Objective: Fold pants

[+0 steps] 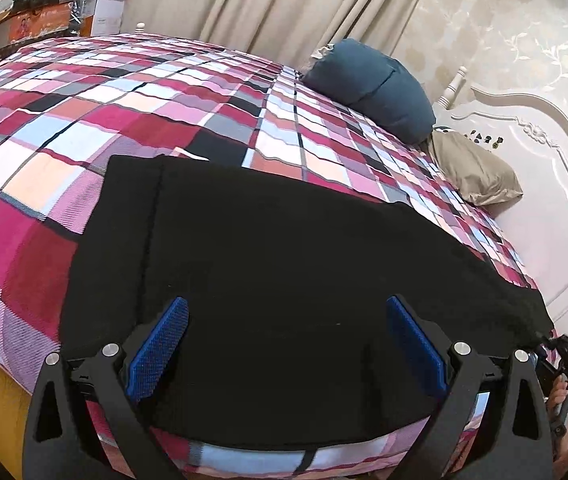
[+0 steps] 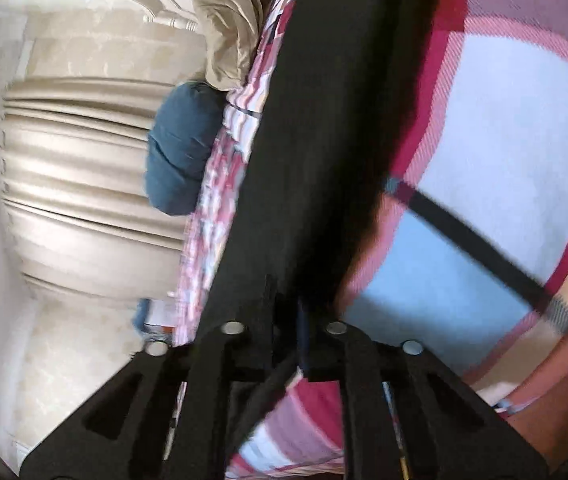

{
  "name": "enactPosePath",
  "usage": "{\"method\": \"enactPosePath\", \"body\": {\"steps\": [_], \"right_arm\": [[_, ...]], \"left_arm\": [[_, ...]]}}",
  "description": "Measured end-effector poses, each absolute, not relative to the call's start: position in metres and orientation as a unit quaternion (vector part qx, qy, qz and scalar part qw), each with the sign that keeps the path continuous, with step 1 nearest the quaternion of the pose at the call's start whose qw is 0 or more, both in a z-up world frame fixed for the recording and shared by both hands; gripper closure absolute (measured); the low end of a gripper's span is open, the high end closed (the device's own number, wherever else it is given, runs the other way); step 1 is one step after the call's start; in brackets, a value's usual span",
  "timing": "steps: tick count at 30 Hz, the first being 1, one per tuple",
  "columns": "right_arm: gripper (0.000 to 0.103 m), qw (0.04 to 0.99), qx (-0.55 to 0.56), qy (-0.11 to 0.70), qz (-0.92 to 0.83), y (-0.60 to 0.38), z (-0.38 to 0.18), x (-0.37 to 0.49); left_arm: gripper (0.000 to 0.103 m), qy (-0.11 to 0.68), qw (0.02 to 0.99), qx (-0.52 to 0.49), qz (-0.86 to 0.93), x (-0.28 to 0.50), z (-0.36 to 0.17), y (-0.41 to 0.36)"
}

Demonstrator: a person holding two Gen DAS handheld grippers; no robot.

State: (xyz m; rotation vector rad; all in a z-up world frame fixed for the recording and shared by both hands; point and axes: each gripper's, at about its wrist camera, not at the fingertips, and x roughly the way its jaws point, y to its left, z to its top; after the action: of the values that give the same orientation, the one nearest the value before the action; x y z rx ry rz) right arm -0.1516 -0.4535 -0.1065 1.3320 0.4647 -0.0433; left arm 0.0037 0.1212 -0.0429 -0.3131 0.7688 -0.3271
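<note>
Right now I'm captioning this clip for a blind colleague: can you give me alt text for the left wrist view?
Black pants lie spread flat on a pink, red and white plaid bedspread, with the left gripper open above them, its blue-padded fingers wide apart. A blue pillow and a tan pillow sit by the white headboard.

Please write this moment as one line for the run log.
left tool: open, over black pants | right tool: shut on pants edge | pants: spread on plaid bed cover

Pants (image 1: pixel 268 280) on bed (image 1: pixel 124 92) (pillows (image 1: pixel 371 84) behind)
</note>
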Motion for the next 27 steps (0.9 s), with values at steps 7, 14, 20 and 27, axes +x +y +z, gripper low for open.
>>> {"method": "enactPosePath", "body": {"steps": [7,14,20,27], "right_arm": [[0.072,0.758,0.597,0.255,0.068,-0.399,-0.102,-0.119],[0.072,0.750,0.567,0.313,0.132,-0.343,-0.104,-0.087],[0.097,0.766,0.534,0.341,0.111,-0.325,-0.099,-0.092],[0.097,0.771,0.527,0.342,0.105,-0.318,-0.101,-0.115]], "left_arm": [[0.005,0.375,0.901,-0.159,-0.148,0.009,-0.046,0.131],[0.005,0.375,0.901,-0.159,-0.152,0.006,-0.043,0.131],[0.005,0.375,0.900,-0.162,-0.154,0.004,-0.044,0.132],[0.005,0.373,0.902,-0.156,-0.153,0.004,-0.048,0.138]]}}
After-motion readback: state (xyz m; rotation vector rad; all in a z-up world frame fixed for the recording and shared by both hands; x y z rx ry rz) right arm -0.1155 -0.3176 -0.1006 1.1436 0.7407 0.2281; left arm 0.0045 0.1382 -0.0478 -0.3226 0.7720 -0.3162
